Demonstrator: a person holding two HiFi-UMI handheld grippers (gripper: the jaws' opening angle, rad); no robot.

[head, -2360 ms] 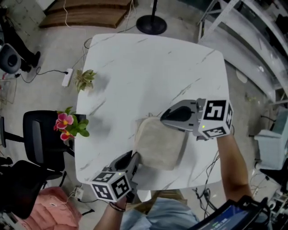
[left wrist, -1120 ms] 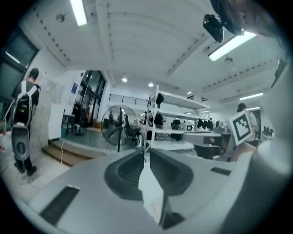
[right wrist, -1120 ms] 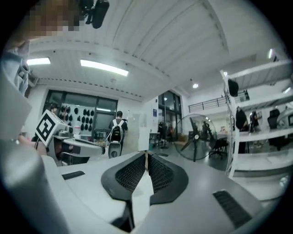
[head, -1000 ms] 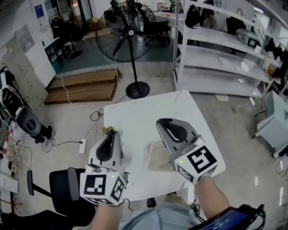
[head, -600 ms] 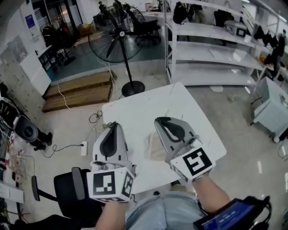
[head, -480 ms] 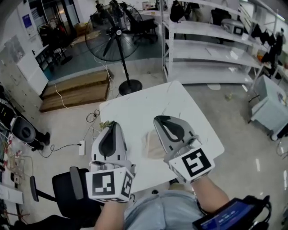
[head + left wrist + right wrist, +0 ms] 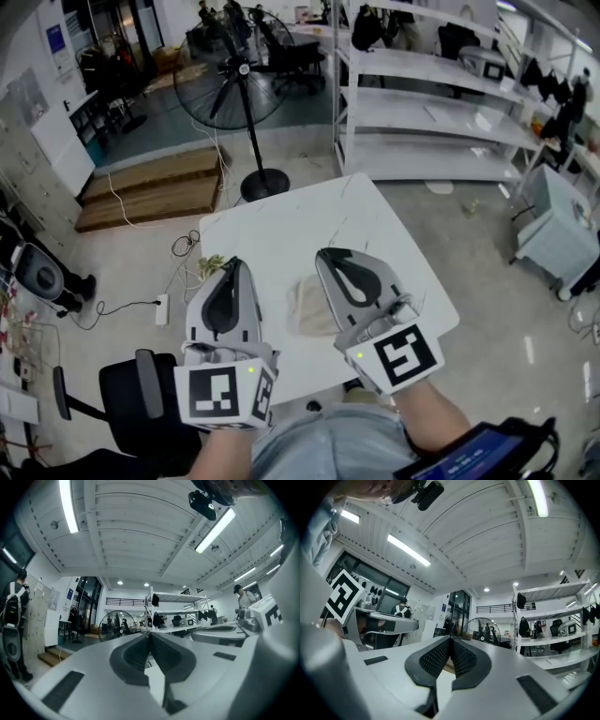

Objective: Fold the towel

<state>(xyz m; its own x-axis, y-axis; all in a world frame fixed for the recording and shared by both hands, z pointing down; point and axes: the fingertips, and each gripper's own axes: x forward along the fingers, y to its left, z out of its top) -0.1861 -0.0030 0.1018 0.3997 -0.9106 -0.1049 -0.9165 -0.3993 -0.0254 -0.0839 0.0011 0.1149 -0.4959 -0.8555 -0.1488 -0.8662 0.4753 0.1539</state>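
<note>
Your left gripper (image 7: 232, 263) has its jaws pressed together with nothing between them; its own view looks out level across the room, over the closed tips. Your right gripper (image 7: 324, 253) is the same: mesh-patterned pads meeting edge to edge, empty. From the head view both grippers point away from you, side by side, held up above the white marble-patterned table (image 7: 281, 230). The beige folded towel (image 7: 303, 306) lies flat on that table as a squarish pad, showing in the gap between the two grippers, its right edge covered by the right gripper's body. Neither gripper has hold of it. Beyond the table's far edge stands a black pedestal fan (image 7: 233, 71), and to the right of it white metal shelving (image 7: 427, 89). A black office chair (image 7: 122, 394) sits off the table's near left corner.
</note>
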